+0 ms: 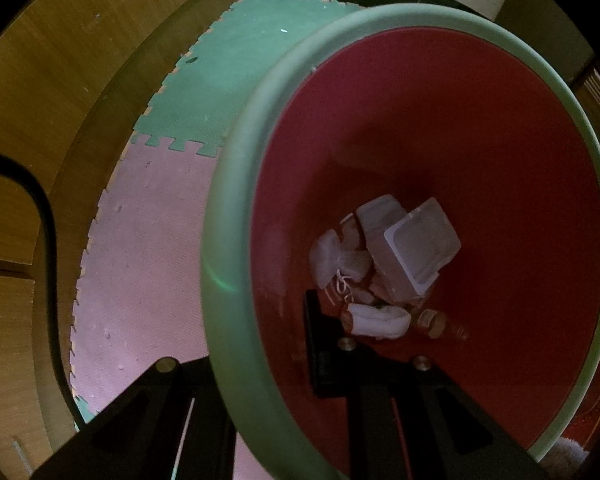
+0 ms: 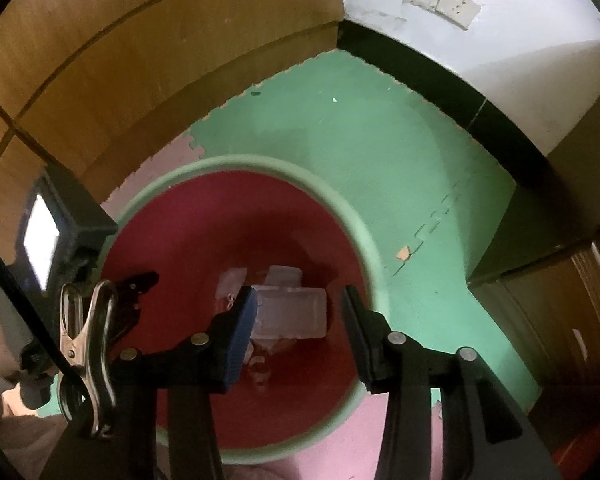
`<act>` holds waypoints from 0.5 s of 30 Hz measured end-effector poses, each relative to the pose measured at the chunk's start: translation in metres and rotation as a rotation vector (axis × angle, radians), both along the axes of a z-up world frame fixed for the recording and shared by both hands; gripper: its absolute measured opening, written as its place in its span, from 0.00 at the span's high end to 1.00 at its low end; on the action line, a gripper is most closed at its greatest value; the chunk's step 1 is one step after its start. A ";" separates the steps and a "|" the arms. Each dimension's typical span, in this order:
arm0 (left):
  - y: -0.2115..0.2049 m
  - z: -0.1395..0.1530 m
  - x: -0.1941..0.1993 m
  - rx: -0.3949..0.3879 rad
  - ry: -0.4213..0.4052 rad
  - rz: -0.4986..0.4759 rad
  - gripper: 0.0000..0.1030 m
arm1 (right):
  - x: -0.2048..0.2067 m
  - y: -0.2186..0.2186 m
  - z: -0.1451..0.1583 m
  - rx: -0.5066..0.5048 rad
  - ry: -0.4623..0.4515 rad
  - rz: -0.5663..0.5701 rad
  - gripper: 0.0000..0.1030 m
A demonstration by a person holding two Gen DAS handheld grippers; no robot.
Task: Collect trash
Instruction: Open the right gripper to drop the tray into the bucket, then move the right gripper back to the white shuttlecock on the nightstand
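bin [image 1: 235,216]: smooth plastic, matt green rim | floor mats [image 2: 380,148]: textured foam | cabinet [image 2: 99,60]: wood-grain laminate | clip [image 2: 85,332]: shiny metal

The bin [image 2: 356,216] has a pale green rim and red inside. Foam mats: green [image 2: 360,140] toward twelve o'clock, pink [image 1: 147,248] at nine, edges toothed. Trash [image 1: 412,252] looks white.

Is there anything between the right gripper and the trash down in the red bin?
Nothing visible. The right gripper hangs open above the bin, and the clear plastic container lies on the pile below, seen through the gap.
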State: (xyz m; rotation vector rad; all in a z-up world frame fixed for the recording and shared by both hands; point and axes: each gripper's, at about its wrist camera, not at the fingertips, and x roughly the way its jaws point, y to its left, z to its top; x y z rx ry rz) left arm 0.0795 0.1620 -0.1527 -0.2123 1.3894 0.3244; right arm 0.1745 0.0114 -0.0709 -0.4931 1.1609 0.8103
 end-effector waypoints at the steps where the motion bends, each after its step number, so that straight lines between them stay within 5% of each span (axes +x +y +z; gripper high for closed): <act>1: 0.000 0.000 0.000 0.000 0.000 0.000 0.90 | 0.000 -0.003 0.005 0.011 -0.002 -0.007 0.57; 15: 0.000 0.000 0.001 -0.001 0.001 0.000 0.90 | 0.039 -0.084 0.102 0.107 -0.094 -0.205 0.57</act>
